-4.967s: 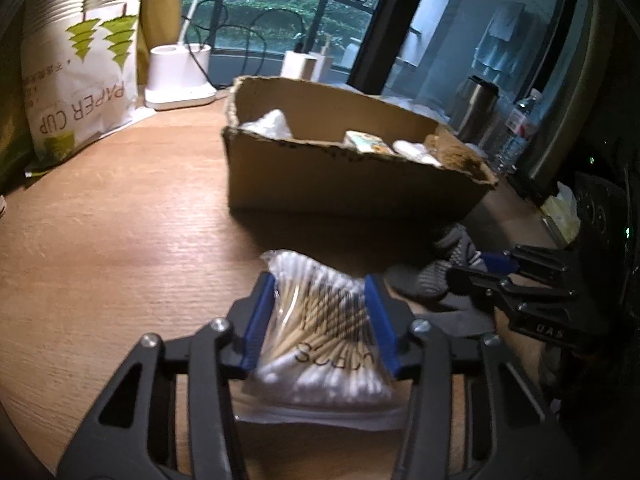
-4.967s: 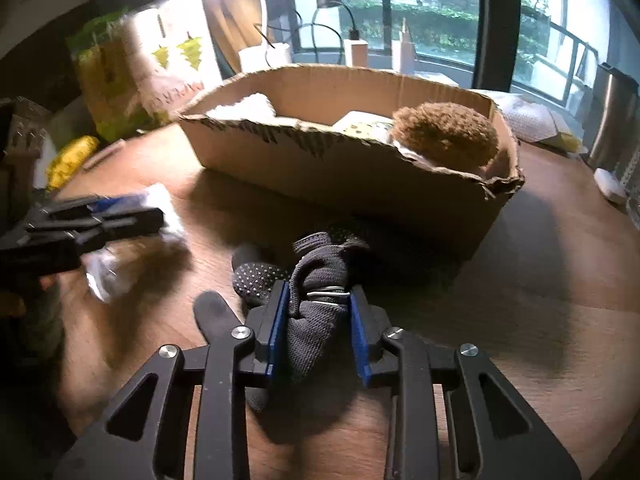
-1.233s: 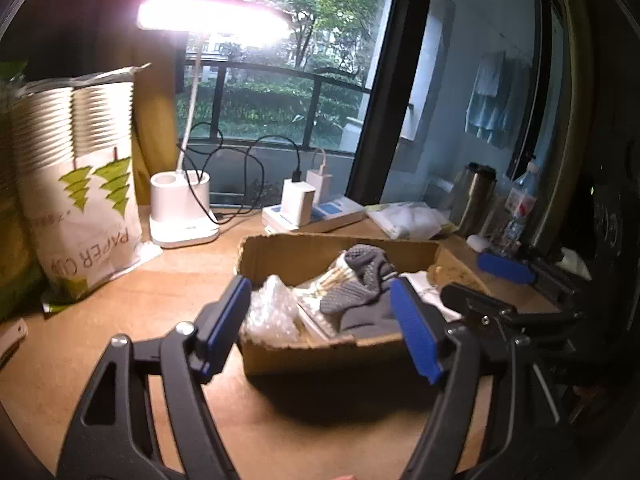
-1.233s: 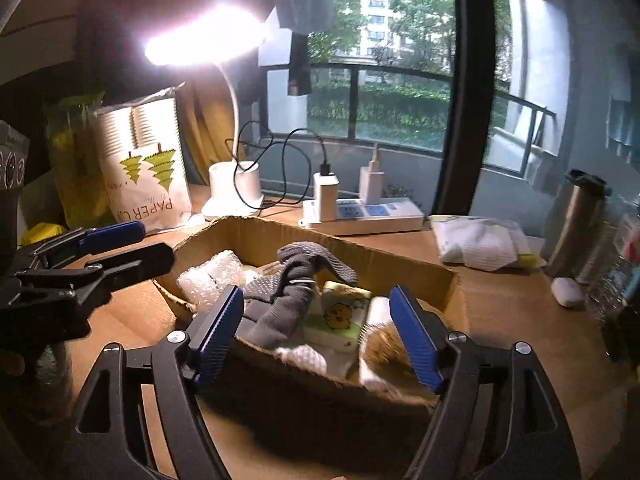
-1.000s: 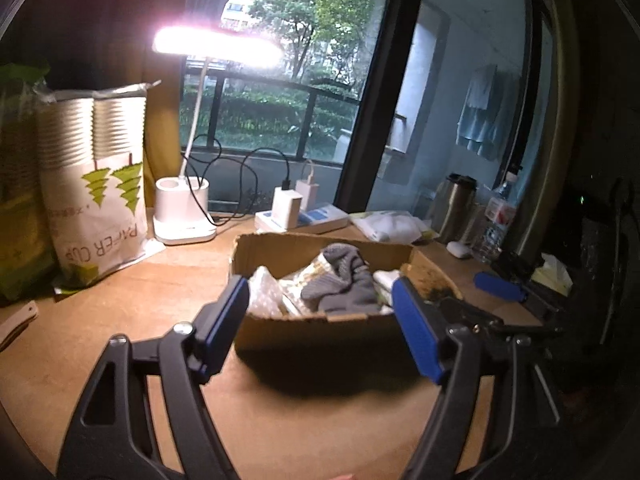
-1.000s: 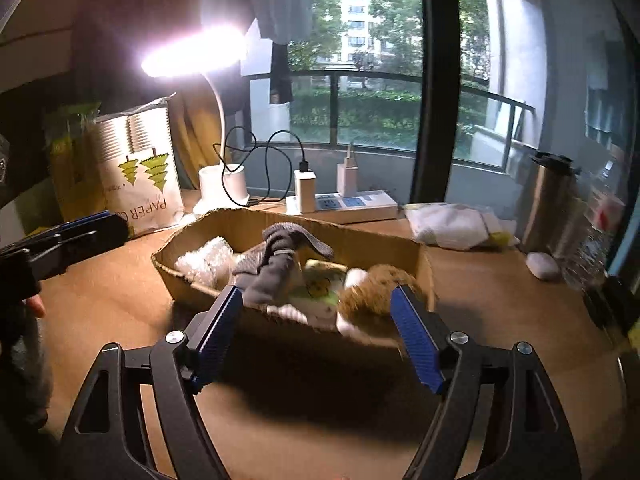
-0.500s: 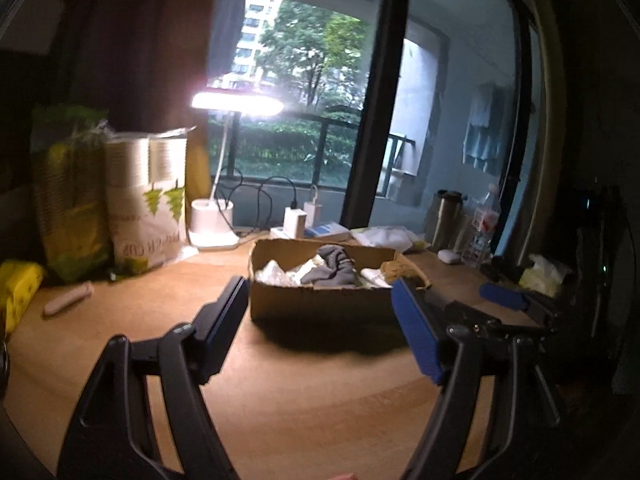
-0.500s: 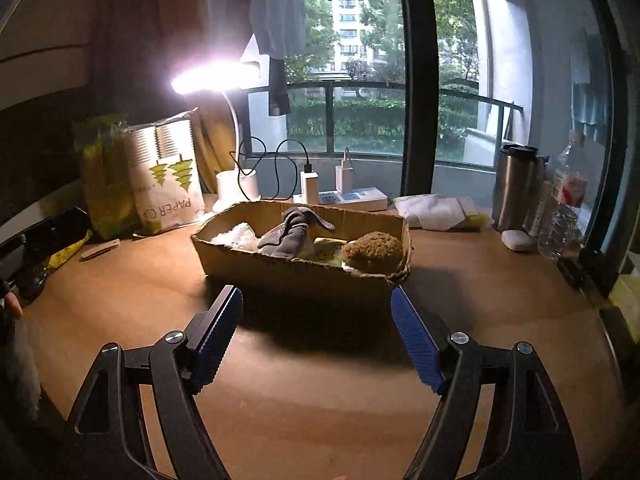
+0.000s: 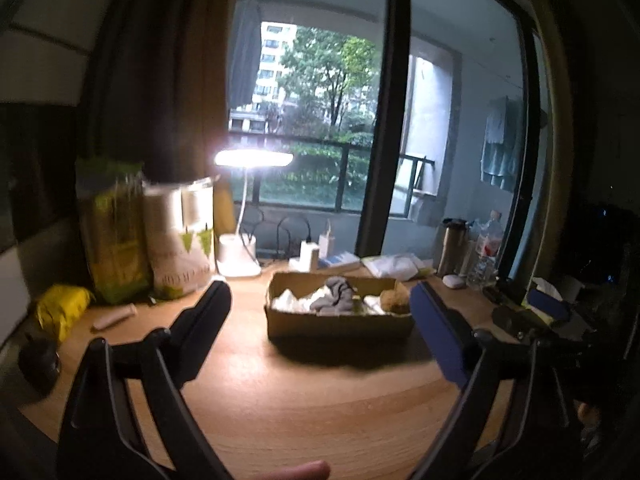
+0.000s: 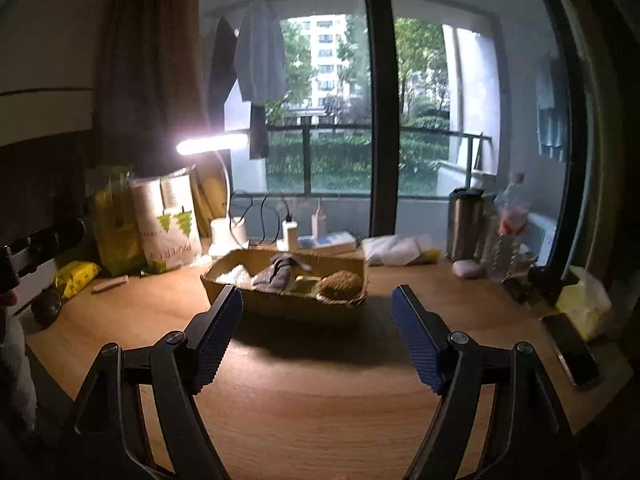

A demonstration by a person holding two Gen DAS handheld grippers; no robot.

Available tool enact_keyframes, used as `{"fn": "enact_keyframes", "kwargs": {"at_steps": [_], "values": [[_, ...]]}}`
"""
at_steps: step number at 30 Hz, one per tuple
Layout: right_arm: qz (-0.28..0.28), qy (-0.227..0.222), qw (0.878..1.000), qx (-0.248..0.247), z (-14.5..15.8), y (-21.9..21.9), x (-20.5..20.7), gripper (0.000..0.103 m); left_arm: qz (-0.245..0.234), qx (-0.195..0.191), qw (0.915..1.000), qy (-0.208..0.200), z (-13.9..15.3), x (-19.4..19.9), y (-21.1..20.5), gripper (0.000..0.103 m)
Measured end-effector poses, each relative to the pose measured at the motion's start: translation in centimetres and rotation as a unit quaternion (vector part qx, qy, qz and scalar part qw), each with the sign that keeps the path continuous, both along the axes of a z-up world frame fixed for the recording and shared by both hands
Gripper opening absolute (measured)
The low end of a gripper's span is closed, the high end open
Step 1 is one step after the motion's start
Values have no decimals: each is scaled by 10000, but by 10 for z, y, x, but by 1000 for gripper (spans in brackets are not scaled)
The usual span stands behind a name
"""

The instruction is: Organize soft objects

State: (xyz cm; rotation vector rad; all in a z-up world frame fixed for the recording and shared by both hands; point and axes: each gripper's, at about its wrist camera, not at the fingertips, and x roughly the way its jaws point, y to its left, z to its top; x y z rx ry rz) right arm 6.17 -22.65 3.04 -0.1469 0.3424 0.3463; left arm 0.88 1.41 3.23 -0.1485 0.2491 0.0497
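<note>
Socks (image 10: 278,274) lie in the cardboard box (image 10: 288,304), far in front of both grippers' wide-apart, empty jaws: left gripper (image 9: 320,300), right gripper (image 10: 316,300).

Five seconds back, the left gripper (image 9: 320,304) clamps a bag of cotton swabs on the table (image 9: 304,392) and the right gripper (image 10: 316,304) clamps a grey sock (image 10: 276,274) in front of the cardboard box (image 10: 288,304). Now both grippers stand wide apart and hold nothing. The sock lies draped inside the box, over the other soft things, and the swab bag is gone from the bare wood. Since the last second both grippers are much farther back and higher: the box looks small and sits well beyond the fingertips, with a broad stretch of table in between.
</note>
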Motion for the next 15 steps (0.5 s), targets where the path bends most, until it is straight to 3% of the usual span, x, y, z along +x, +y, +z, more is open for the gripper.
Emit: {"fn": "enact_keyframes", "kwargs": {"at_steps": [9, 15], "values": [[122, -152, 9998, -41, 31, -12, -16, 86, 195, 587, 9978, -232, 28, -14, -25, 97], [18, -388, 9992, 67, 54, -15, -28, 95, 174, 684, 9965, -440, 41, -24, -23, 97]]}}
